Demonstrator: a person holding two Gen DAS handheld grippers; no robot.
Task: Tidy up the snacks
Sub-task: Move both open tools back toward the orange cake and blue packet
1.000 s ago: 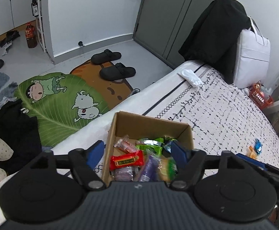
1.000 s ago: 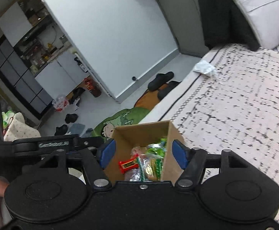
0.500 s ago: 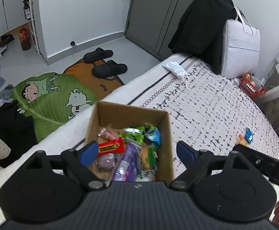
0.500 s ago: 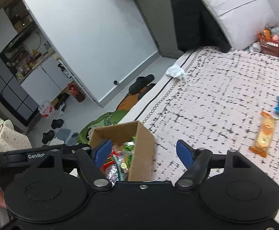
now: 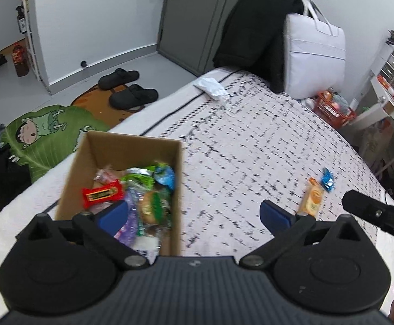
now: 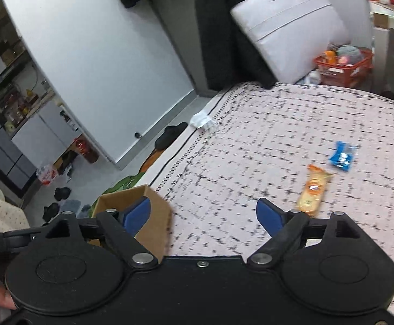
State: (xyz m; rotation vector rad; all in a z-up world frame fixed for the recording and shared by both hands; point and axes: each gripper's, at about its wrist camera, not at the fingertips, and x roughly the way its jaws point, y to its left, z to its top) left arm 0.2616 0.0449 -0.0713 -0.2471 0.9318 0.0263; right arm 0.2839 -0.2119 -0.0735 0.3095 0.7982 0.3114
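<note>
Both tools left the snack-filled cardboard box (image 5: 132, 146).

- An open brown cardboard box (image 5: 132, 146) sits on the speckled bedspread (image 5: 251, 146) near its edge, holding wrapped snacks (image 5: 137, 189).
- An orange snack packet (image 6: 312, 189) and small blue wrapper (image 6: 341, 157) lie well right of it, just beside each other.

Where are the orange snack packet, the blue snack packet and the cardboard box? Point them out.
orange snack packet (image 6: 313, 191), right wrist view, middle of the wrapper.
blue snack packet (image 6: 341, 157), right wrist view, its centre.
cardboard box (image 5: 128, 146), left wrist view, inner far wall.
</note>
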